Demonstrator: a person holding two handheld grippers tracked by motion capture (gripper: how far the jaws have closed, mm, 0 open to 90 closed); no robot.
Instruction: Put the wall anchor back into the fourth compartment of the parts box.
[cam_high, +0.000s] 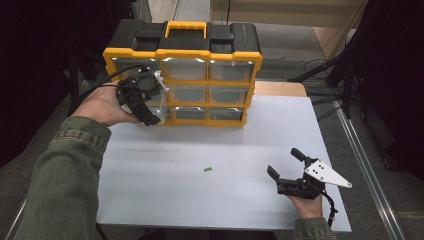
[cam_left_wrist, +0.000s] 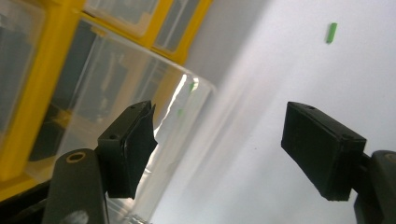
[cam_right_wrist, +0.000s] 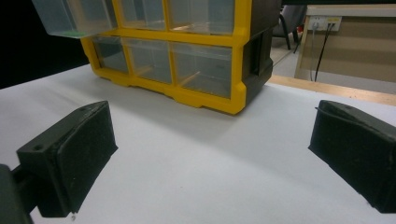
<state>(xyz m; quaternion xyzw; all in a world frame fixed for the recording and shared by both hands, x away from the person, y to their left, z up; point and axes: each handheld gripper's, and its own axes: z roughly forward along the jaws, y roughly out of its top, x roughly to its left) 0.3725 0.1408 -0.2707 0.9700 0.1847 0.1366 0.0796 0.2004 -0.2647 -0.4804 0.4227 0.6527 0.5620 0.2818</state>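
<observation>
One organizer (cam_high: 182, 55), nine drawers; one green piece (cam_high: 208, 169); two grippers.

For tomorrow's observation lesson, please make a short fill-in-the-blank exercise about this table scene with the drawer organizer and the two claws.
1. The organizer has a black and ____ frame.
2. The small piece lying loose on the table is ____ in colour.
3. The left claw is beside a pulled-out clear drawer, and its jaws stand ____.
4. The right claw holds ____ between its jaws.

Missing words: yellow; green; open; nothing
</observation>
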